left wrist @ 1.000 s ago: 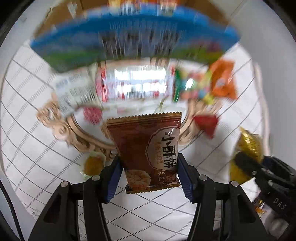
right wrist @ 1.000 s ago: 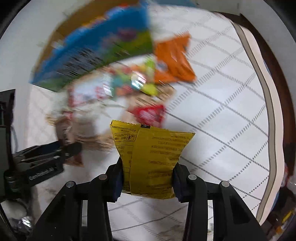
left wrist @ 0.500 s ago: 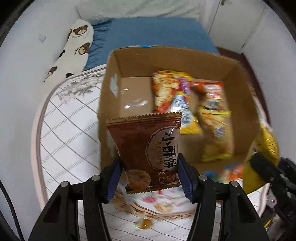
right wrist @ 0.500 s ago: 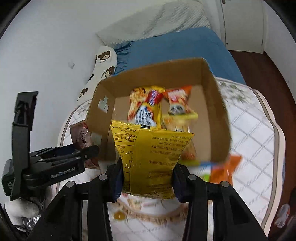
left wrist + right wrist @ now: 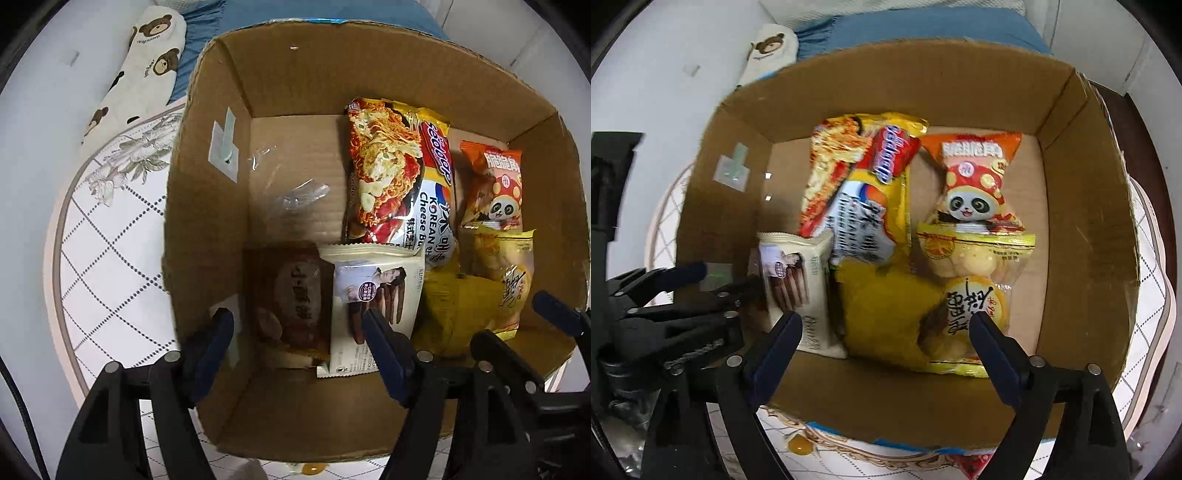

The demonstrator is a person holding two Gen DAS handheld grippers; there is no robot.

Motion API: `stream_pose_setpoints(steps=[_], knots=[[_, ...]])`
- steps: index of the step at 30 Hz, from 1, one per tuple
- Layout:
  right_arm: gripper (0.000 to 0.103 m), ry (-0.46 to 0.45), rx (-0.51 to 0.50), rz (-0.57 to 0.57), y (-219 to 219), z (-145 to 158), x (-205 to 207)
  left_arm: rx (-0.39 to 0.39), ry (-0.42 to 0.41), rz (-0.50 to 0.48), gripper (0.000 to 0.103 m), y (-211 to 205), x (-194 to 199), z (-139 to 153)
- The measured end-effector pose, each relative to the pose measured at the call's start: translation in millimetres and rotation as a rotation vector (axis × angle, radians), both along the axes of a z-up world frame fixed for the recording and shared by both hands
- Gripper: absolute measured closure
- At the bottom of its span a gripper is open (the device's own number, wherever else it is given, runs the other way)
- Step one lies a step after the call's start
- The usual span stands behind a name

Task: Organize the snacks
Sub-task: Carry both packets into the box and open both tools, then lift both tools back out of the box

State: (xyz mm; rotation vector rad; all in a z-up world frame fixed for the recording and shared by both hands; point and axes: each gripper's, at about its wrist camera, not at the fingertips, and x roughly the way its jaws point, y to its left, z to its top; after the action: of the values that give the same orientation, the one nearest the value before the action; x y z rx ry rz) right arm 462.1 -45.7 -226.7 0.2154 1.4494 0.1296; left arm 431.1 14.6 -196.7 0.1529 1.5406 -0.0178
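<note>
While both grippers hang over the cardboard box (image 5: 207, 229), the left gripper (image 5: 299, 332) is opening, its jaws clear of the brown packet (image 5: 291, 295) lying blurred below; the right gripper (image 5: 886, 332) is opening wide above the yellow packet (image 5: 886, 314), untouched

Bare cardboard box (image 5: 207, 206) floor lies far-left; noodle packet (image 5: 399, 177) and other snacks crowd the right.

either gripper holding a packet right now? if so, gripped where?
Nothing held. Left gripper and right gripper jaws are opening, empty, over the cardboard box.
</note>
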Motion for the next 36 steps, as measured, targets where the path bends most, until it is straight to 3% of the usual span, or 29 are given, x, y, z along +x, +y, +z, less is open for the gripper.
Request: stream_pose_setpoints(steps=[10,20,36], knots=[[0.009,-0.020,-0.059,-0.064,-24,0,-8,-0.023,-0.037,0.032,0.032,-1,-3,13],[0.009,-0.104,-0.099,-0.064,-32,30,-28,-0.072,-0.116,0.048,0.032,-6,-28,42],[0.009,-0.355,-0.172,-0.071,-35,104,-102,-0.085,-0.448,-0.004,0.032,-21,-117,138]])
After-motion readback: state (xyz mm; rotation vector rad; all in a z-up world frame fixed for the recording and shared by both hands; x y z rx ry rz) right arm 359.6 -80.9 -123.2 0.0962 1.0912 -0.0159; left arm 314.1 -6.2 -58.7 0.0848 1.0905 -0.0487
